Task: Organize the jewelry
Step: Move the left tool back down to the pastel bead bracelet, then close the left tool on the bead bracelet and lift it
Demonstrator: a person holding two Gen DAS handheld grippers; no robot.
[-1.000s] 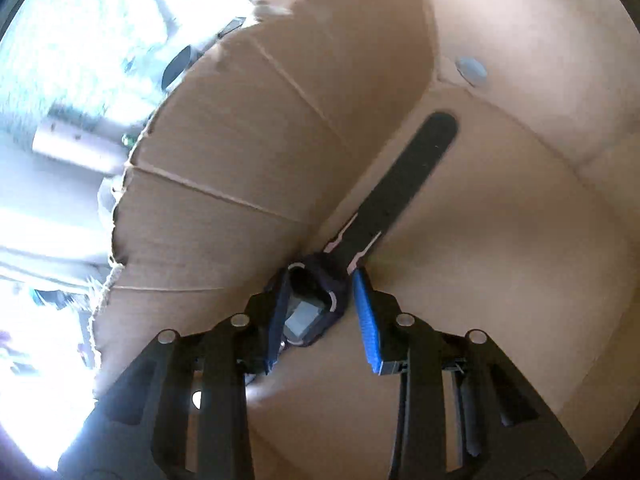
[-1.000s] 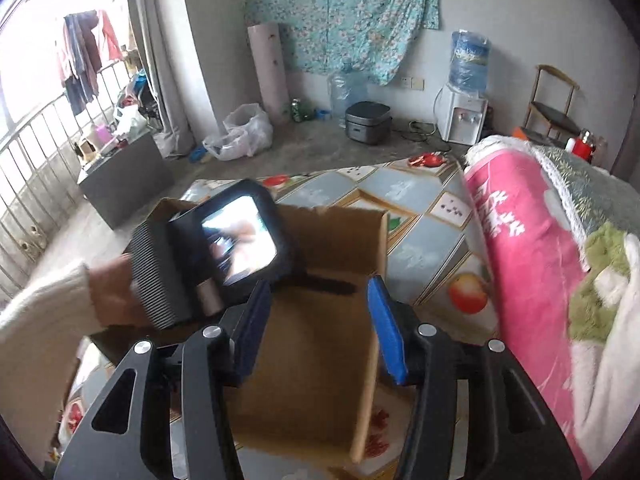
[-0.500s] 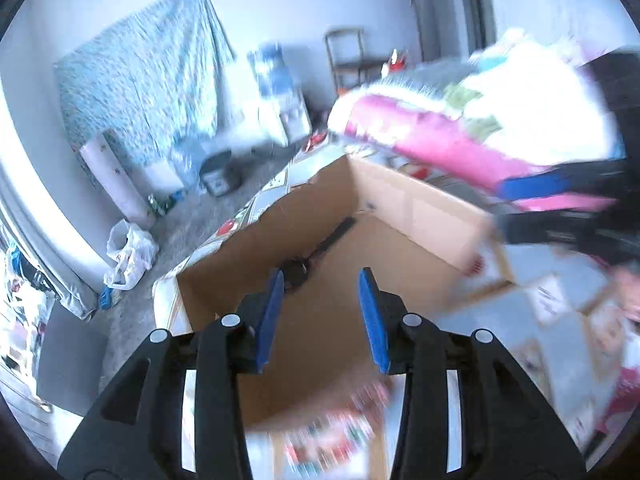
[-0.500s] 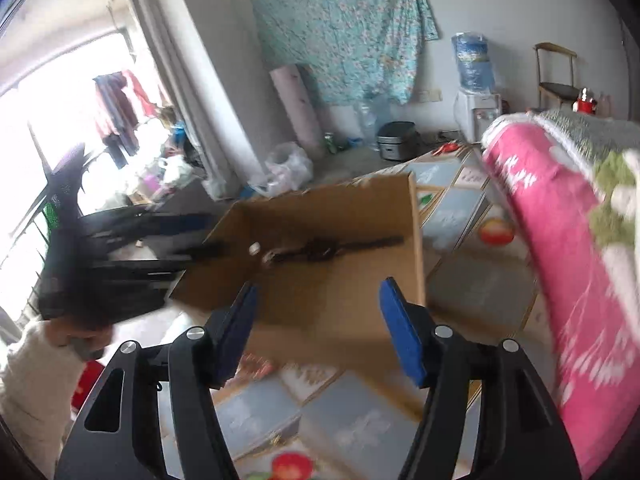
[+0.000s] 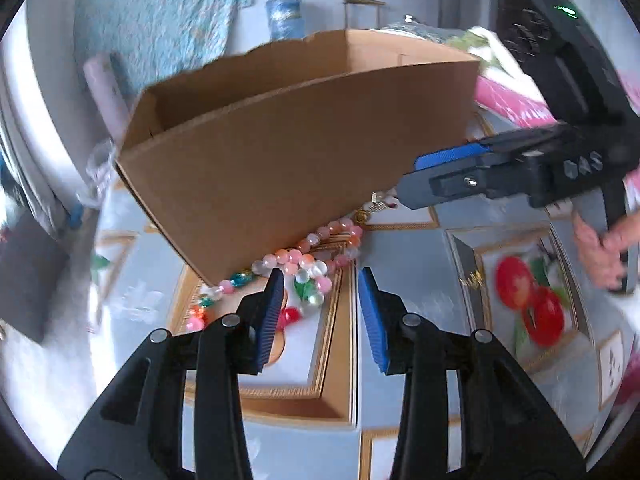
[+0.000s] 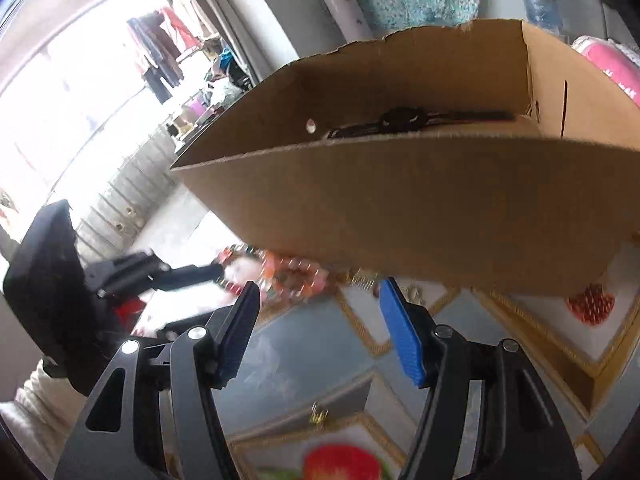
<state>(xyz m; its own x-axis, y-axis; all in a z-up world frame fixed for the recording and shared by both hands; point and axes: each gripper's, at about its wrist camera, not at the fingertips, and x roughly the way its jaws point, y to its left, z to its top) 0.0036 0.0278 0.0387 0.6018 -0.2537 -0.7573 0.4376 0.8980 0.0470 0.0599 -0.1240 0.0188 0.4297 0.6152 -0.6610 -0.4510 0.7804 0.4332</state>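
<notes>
With the watch (image 6: 404, 118) now left inside the cardboard box (image 5: 280, 160), the left gripper (image 5: 320, 312) has withdrawn to the beaded necklaces (image 5: 304, 264) at the box's near wall, both it and the right gripper (image 6: 320, 336) standing apart and empty, so beads come next.

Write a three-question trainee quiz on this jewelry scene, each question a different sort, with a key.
1. True or false: the black watch lies inside the cardboard box.
2. Multiple choice: the bead necklaces lie (a) in the box, (b) on the patterned tablecloth against the box's near wall, (c) between the left gripper's pads.
3. Fill in: nothing is between the right gripper's pads, so it is ____.

Key: 1 true; 2 b; 3 empty.
</notes>
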